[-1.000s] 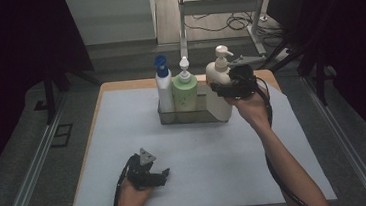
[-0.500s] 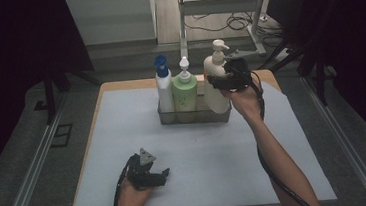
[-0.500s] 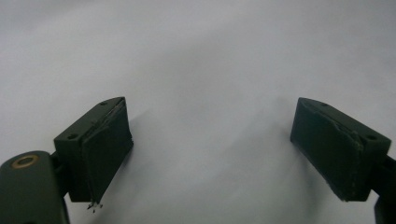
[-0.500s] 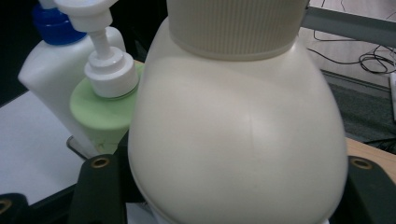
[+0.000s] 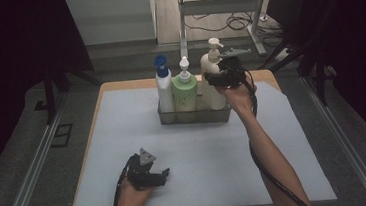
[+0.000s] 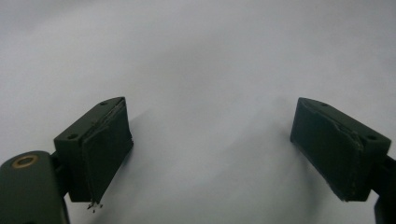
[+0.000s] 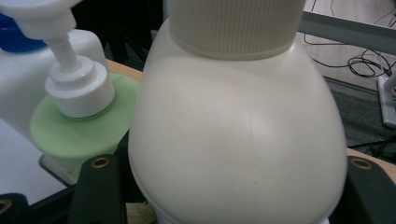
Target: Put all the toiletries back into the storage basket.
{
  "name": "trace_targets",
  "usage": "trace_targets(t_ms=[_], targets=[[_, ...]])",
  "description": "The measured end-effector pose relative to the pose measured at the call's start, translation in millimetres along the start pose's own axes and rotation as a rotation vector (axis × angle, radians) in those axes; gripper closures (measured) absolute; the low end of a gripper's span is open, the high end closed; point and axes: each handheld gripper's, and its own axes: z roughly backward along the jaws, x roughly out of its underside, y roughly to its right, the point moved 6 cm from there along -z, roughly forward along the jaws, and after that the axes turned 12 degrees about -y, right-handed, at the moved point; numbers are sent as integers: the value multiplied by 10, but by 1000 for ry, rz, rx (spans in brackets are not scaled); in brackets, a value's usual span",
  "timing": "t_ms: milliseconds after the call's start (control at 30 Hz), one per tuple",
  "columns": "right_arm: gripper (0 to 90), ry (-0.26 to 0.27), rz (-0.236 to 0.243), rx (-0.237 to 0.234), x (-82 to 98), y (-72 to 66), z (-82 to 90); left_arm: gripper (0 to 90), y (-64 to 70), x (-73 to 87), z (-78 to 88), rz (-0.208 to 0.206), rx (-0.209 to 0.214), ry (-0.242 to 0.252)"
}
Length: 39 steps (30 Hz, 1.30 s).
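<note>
Near edge, lower left of the high view: left gripper rests low on the pale sheet of the table, jaws spread wide with nothing between them; its own view looks down on bare sheet.

Mid frame, right of centre: a forearm reaches up the frame to the right gripper. Its jaws clasp the cream pump bottle by the body, one on each flank in the right gripper view.

Upper centre: wire basket holds three bottles in a row, the blue-capped white bottle at left, green pump bottle in the middle, cream one at right. Its base looks seated in the basket.

Judgement: the bottles look sorted; letting go and withdrawing is left.
</note>
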Motion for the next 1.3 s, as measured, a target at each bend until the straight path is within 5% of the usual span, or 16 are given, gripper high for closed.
trace_targets(t_ms=[167,1300], targets=[[370,0,15,24,33,33,-87,120,0,1,1,0,-1,-2],[370,-49,-19,-4,380,4,-280,119,-1,3,3,-2,-1,-5]])
